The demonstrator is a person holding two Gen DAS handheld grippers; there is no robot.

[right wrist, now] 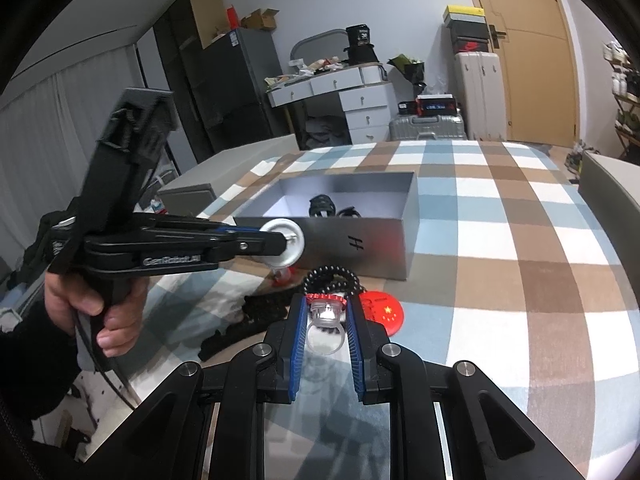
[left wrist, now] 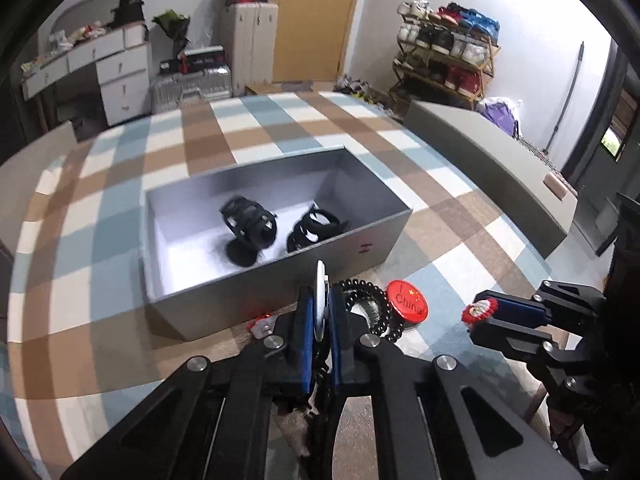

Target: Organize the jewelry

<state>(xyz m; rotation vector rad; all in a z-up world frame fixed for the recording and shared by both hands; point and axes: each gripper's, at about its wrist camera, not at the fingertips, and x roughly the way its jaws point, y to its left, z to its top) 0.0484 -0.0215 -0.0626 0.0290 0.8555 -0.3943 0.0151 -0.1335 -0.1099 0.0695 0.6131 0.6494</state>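
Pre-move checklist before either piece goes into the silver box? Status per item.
1. Left gripper shut on white round badge: ok.
2. Right gripper shut on clear ring: ok.
3. Silver box open, free floor space: ok.
4. Black hair clips already inside, apart from the near wall: ok.
5. Badge clear of the box rim: cannot tell.
6. Black bead bracelet and red badge off the drop path: ok.
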